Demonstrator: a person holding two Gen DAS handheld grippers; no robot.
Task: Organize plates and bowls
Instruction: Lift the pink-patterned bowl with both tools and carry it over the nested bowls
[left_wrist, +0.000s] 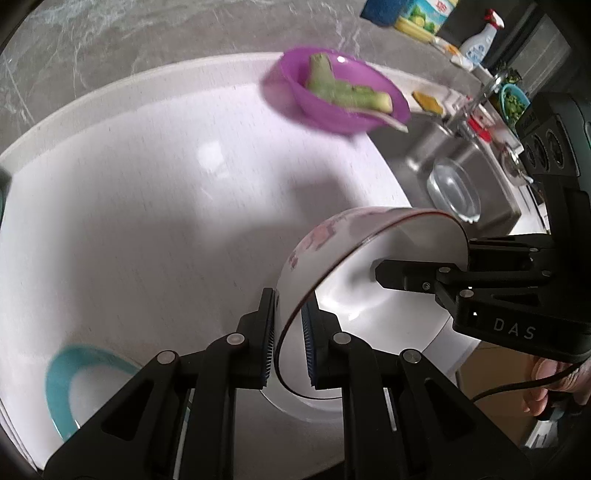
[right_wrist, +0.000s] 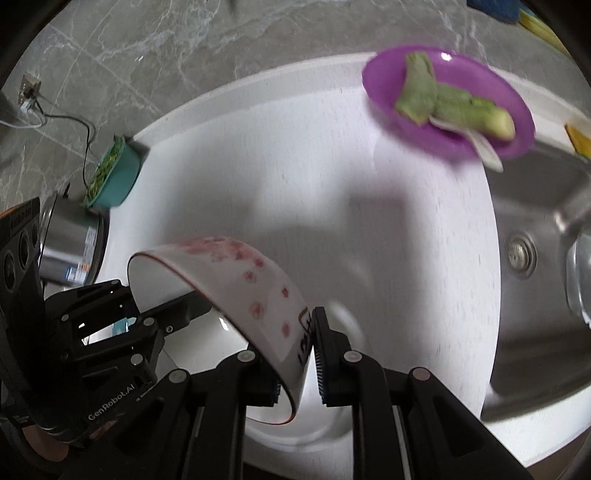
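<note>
Bowl (left_wrist: 369, 258), white with pink flowers and red rim, tilted between tools.

We note a glossy, glazed ceramic bowl (left_wrist: 369, 266) at 6 o'clock, a shiny purple plastic bowl (left_wrist: 332, 92) at 1 o'clock, a brushed steel sink (right_wrist: 535, 206) at 3 o'clock, and a smooth white counter (left_wrist: 147, 206).

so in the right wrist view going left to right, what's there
steel pot → teal tub of greens → white bowl held in both grippers → purple bowl with green veg → sink
</note>
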